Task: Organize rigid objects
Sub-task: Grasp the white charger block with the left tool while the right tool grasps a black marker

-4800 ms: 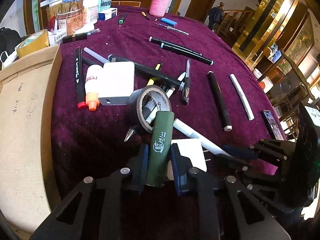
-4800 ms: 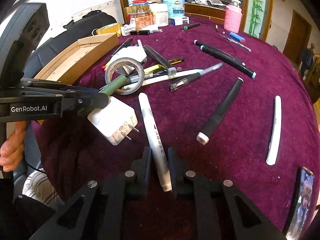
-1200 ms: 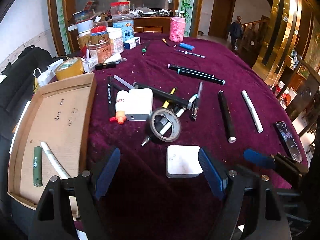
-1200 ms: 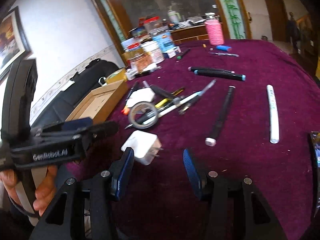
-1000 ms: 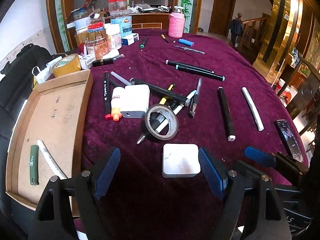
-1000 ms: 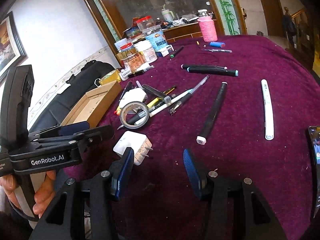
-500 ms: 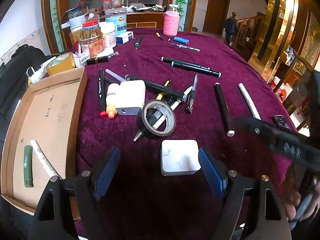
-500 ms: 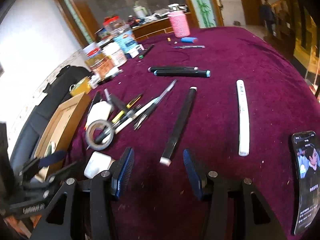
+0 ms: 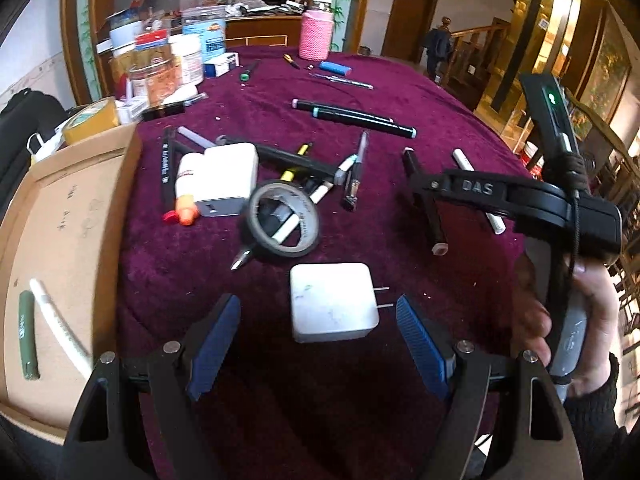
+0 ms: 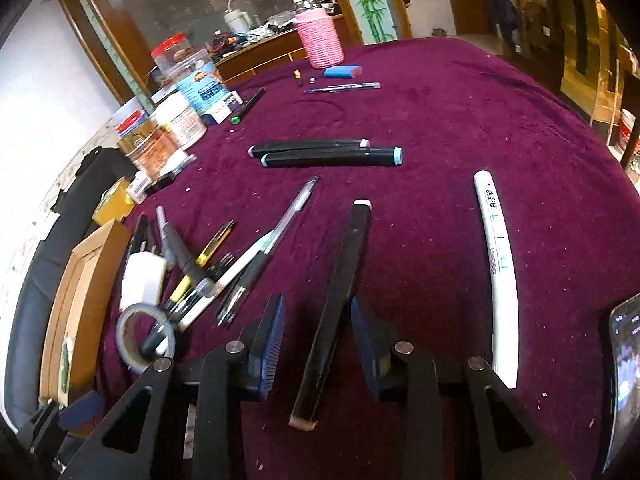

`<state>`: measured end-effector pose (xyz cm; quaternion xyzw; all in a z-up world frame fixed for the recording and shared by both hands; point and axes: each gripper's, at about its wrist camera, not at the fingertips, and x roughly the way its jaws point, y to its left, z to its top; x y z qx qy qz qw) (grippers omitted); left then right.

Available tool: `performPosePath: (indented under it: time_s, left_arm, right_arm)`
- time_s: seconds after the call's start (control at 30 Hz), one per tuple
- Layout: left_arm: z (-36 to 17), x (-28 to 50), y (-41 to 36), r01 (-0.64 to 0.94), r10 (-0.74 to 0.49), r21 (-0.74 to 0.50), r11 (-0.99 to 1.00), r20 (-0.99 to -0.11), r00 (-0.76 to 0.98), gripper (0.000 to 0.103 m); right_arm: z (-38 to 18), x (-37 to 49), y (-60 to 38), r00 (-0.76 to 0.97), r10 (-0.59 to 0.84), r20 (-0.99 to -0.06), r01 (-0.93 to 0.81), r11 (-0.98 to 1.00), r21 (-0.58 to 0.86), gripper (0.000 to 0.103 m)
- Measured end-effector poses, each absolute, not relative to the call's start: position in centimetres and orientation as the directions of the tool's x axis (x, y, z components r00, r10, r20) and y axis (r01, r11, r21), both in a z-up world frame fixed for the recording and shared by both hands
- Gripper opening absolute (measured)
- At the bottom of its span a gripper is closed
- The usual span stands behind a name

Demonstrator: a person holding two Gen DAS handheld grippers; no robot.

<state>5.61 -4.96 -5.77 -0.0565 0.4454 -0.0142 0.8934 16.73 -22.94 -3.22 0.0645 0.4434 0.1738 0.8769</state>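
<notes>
- We are holding the left tool (image 9: 318, 330) spread wide and gripping nothing, low in the left wrist view; the white charger (image 9: 333, 303) is lying between its blue pads (image 9: 214, 342), touching neither.
- We are straddling the long black marker (image 10: 336, 300) with the right tool (image 10: 318, 334), lower centre of the right wrist view; its pads are parted, and we cannot tell whether the right one is touching the marker.
- The marker is lying flat on the purple tabletop (image 10: 460, 120).
- The cardboard tray (image 9: 60, 216) is sitting at the left edge of the left wrist view, holding a green stick (image 9: 27, 340) and a white pen (image 9: 60, 328).
- The tape roll (image 9: 283, 224) is resting over the pen pile, mid-frame.
</notes>
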Motion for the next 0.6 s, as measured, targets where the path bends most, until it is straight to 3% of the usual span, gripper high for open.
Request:
performPosePath:
  time_s: [0.1, 0.17, 0.23, 0.33, 0.4, 0.6]
  left_arm:
    - [-6.7, 6.6, -5.6, -0.03, -0.052, -0.084, 0.996, -0.814, 0.579, 0.079]
    - [-7.5, 7.2, -5.5, -0.049, -0.038, -0.079, 0.996, -0.824, 0.565, 0.079]
    - [-7.9, 7.4, -5.2, -0.067, -0.046, -0.101, 0.993, -0.824, 0.564, 0.077]
    - [-7.8, 7.4, -5.0, -0.068, -0.053, -0.112, 0.991, -0.818, 0.573, 0.065]
    - [-7.8, 7.4, -4.9, -0.051, -0.101, -0.157, 0.986, -0.819, 0.565, 0.051]
    - [-7.9, 7.4, -5.2, -0.047, -0.113, -0.167, 0.985, -0.821, 0.56, 0.053]
  right_arm:
    - [-3.6, 17.2, -22.9, 0.548, 0.346, -0.762, -0.232, 0.938, 0.258, 0.033]
    - [-3.9, 17.4, -22.5, 0.543, 0.315, -0.778, -0.226, 0.948, 0.225, 0.023]
    - [-4.0, 17.5, -22.3, 0.551, 0.305, -0.777, -0.231, 0.95, 0.209, 0.02]
    - [-4.1, 17.4, -22.2, 0.556, 0.299, -0.775, -0.23, 0.952, 0.203, 0.019]
    - [-4.1, 17.4, -22.2, 0.557, 0.297, -0.776, -0.231, 0.952, 0.199, 0.019]
    - [-4.1, 17.4, -22.2, 0.556, 0.31, -0.772, -0.23, 0.949, 0.215, 0.019]
